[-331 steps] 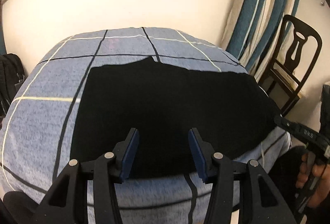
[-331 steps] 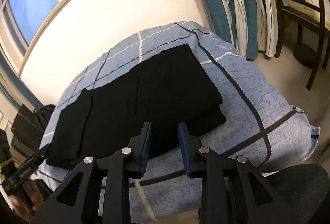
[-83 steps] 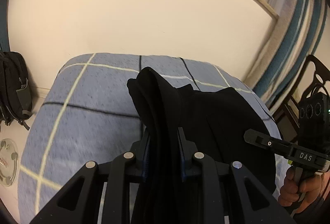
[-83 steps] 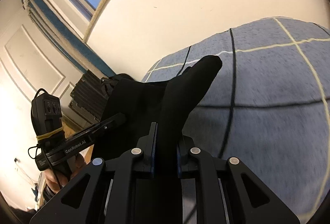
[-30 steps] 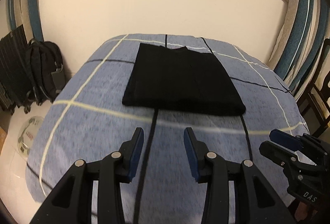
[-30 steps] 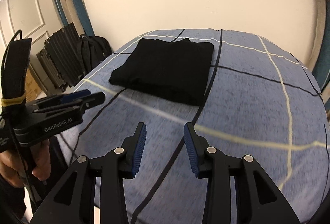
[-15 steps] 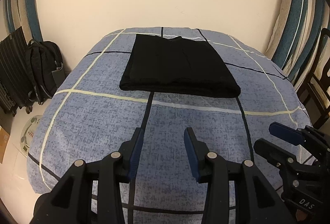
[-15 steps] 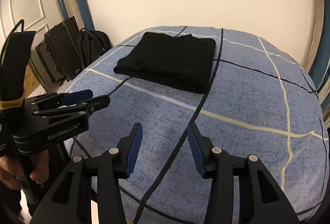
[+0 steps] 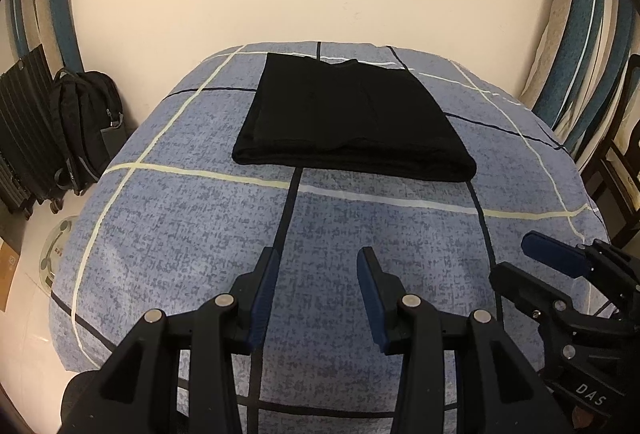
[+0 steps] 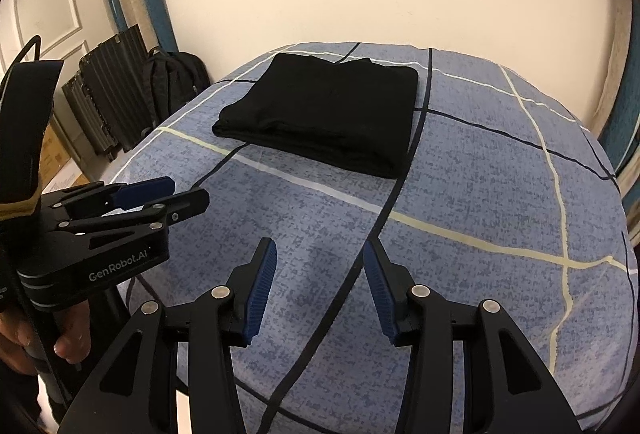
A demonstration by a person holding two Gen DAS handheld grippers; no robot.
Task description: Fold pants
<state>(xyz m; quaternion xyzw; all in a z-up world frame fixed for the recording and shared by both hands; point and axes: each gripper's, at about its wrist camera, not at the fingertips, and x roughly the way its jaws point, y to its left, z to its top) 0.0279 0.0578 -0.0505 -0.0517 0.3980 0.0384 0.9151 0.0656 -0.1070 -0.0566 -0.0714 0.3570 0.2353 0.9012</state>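
Cream wall and window sill stand behind a bed (image 9: 192,234) covered in a blue checked quilt. On its far half lie the pants (image 9: 348,122), folded into a flat black rectangle with its long side across the bed and the thick fold edge facing the person. Both tools hover over the near end, well apart from the cloth: the left tool (image 9: 316,294) is released and holds nothing, and the right tool (image 10: 318,290) is likewise spread and bare. Neither looks clearly nearer; the pants lie straight ahead of both. By my judgement the folding is done
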